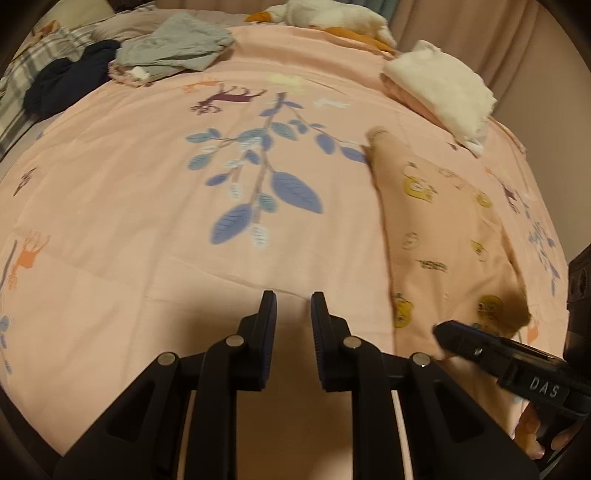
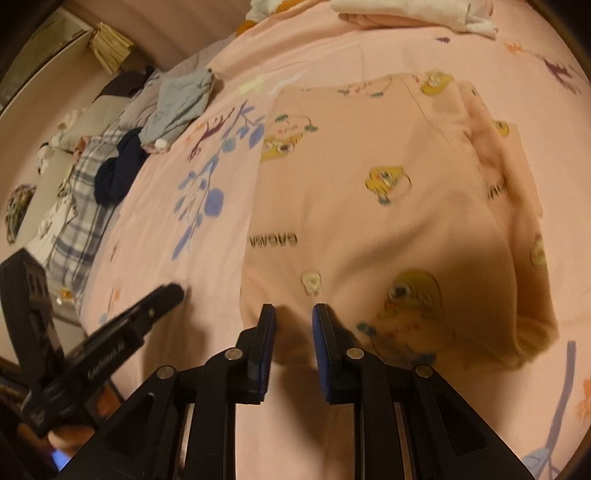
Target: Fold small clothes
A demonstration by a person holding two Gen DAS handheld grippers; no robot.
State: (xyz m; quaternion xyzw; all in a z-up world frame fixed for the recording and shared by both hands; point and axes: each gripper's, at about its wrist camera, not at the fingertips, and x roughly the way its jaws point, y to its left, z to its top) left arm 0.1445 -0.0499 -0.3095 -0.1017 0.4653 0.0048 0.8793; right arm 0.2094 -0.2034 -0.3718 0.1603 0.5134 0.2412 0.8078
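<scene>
A small pink garment with yellow cartoon prints (image 2: pixel 369 206) lies partly folded on the pink bedspread (image 1: pixel 147 206); it also shows at the right of the left wrist view (image 1: pixel 443 236). My right gripper (image 2: pixel 293 310) is open and empty, its tips just at the garment's near edge. My left gripper (image 1: pixel 293 299) is open and empty over bare bedspread, left of the garment. The right gripper shows in the left wrist view (image 1: pixel 443 332) and the left gripper in the right wrist view (image 2: pixel 173 291).
A folded stack of white and pink clothes (image 1: pixel 439 85) lies at the far right. A grey garment (image 1: pixel 177 44) and a dark navy one (image 1: pixel 70 81) lie unfolded at the far left, beside a plaid blanket (image 2: pixel 81 206). A plush toy (image 1: pixel 332 18) lies at the bed's far edge.
</scene>
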